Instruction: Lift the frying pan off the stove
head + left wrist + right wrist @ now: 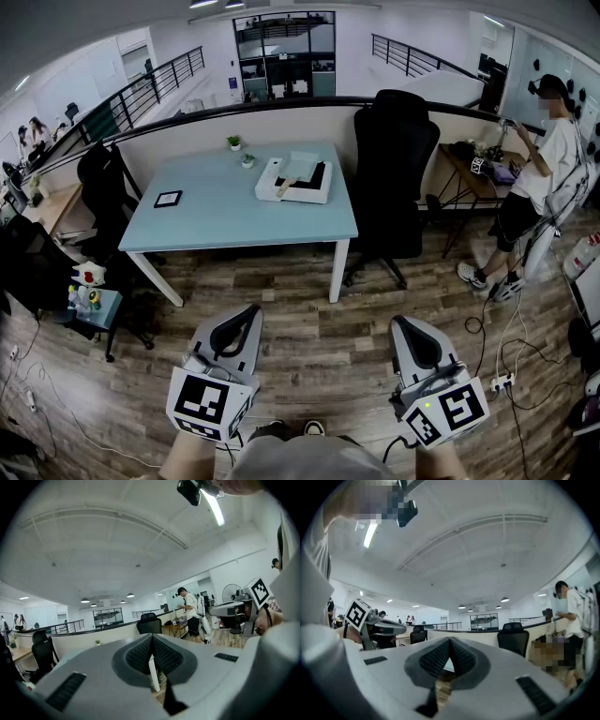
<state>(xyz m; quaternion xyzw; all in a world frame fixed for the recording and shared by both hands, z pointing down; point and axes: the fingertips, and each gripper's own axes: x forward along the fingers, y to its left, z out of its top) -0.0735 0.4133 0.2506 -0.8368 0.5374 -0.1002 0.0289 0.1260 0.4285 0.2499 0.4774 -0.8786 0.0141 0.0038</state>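
1. Only the head view shows the white stove on the table, upper centre; the frying pan is too small to make out.
2. Low in that frame, the left gripper and right gripper are well apart from the table.
3. Gripper views: left fingers and right fingers are closed together, holding nothing.

Open-plan office, desk, swivel chairs

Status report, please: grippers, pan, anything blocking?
Left gripper shut, empty; right gripper shut, empty. White box, likely the stove, on the table ahead; pan not discernible. Nothing blocking the way.
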